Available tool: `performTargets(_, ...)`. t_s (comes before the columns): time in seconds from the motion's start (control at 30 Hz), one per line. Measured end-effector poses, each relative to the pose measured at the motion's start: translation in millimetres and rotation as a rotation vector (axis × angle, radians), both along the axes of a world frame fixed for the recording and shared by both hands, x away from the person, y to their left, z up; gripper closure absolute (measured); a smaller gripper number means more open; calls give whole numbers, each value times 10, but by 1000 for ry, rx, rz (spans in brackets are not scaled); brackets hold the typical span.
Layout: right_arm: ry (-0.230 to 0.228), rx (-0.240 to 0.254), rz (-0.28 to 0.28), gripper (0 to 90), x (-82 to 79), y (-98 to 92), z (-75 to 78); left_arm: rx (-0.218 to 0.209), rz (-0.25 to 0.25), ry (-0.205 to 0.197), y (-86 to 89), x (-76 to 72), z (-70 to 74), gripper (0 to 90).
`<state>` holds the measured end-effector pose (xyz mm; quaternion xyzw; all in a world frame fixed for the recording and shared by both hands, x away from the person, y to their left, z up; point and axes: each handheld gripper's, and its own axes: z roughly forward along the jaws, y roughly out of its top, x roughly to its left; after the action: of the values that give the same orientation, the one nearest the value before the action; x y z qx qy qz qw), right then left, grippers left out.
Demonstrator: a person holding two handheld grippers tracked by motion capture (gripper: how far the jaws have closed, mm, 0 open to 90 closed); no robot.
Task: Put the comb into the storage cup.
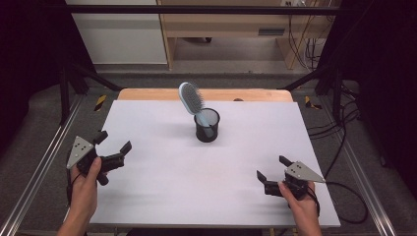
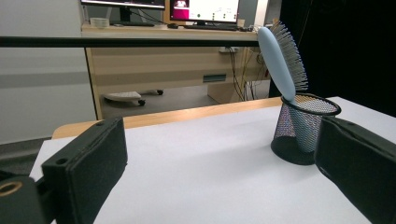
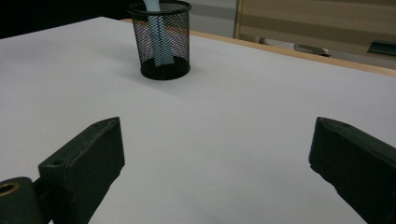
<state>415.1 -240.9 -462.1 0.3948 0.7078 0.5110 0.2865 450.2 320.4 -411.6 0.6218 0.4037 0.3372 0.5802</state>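
Grippers: left gripper (image 1: 113, 141) agape, empty | right gripper (image 1: 272, 168) agape, empty

The cup (image 1: 207, 126) is black wire mesh, see-through, with a solid rim and base. The hairbrush (image 1: 192, 100) in it looks like smooth pale-blue plastic with fine grey bristles. The table (image 1: 162, 172) has a matt white top edged in pale wood. Both grippers' jaws look matt black, slightly rough.
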Motion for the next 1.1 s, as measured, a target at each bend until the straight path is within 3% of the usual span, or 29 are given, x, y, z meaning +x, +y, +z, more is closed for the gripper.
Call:
performTargets(0.23,2,0,3,36,-1,3,1,-7,4,-5,34,-58,-57,26)
performTargets(0.57,0,-2,6,37,-3,4,1,23,-25,-27,20,-142,-108,24)
performTargets(1.1,-1,-2,6,37,-3,3,1,4,-54,-25,-32,-207,-212,23)
